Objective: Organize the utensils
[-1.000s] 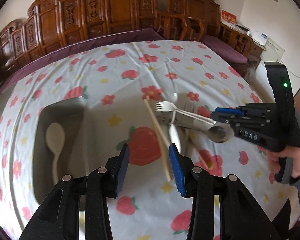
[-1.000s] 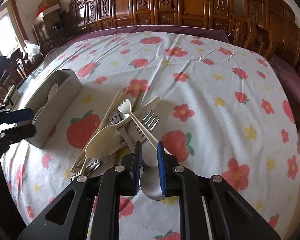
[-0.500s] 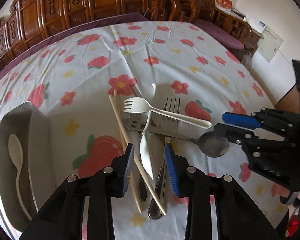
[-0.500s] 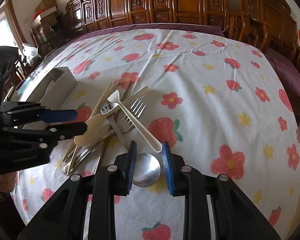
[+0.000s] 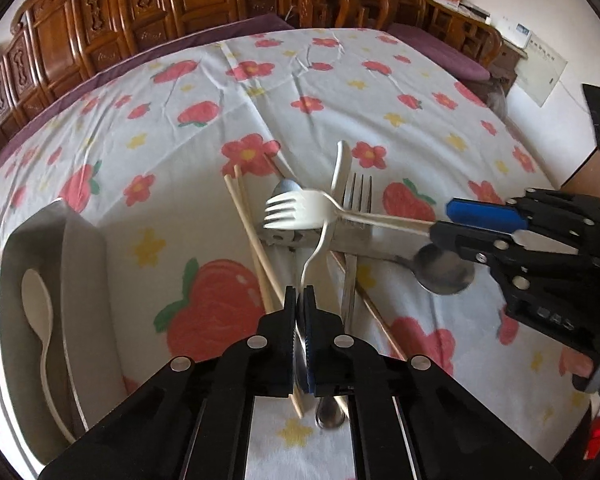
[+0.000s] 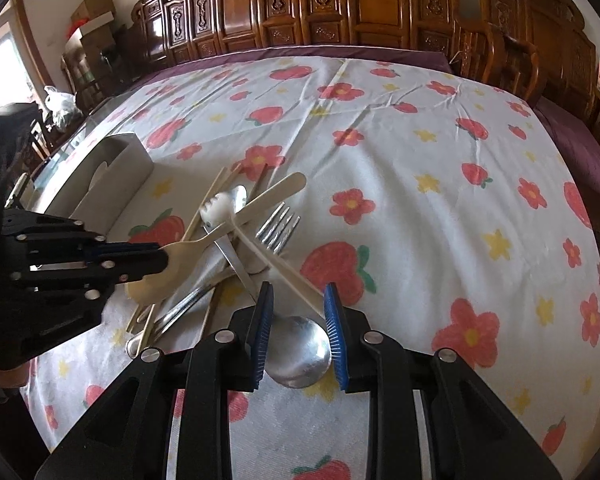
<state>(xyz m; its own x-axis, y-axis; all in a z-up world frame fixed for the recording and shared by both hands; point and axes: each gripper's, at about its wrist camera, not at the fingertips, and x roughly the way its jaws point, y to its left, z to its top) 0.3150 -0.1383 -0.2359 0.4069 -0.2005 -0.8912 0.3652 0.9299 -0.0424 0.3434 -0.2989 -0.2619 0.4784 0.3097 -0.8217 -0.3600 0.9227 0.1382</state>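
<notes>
**Now my left claw grips the cream spoon, my right claw is spread**

Now my left claw (image 5: 299,296) is clenched on the bowl end of a cream spoon (image 6: 188,246). Its handle (image 5: 332,200) points away from me, over the pile of utensils. In the right view the bowl of this spoon sits between the blue pads of the left claw (image 6: 156,254), and its handle lies under the white fork.

My right claw (image 6: 298,322) is released, with the jaws wide apart. Between them I see the end of the white fork (image 5: 296,212) handle and, lower, the bowl of a steel spoon (image 6: 298,354) on the cloth. I cannot tell if a pad touches the fork handle. The head of the fork looks raised above the pile.

Under these two lie a steel fork (image 6: 278,226), a pair of chopsticks (image 5: 252,240) and some other steel handles, all crossing each other near the middle of the worktop (image 6: 440,184), which has a cloth with strawberries and flowers.

To my left stands a grey tray (image 5: 82,264) near the worktop edge. One cream spoon (image 5: 40,312) already lies in its compartment, bowl away from me.
</notes>
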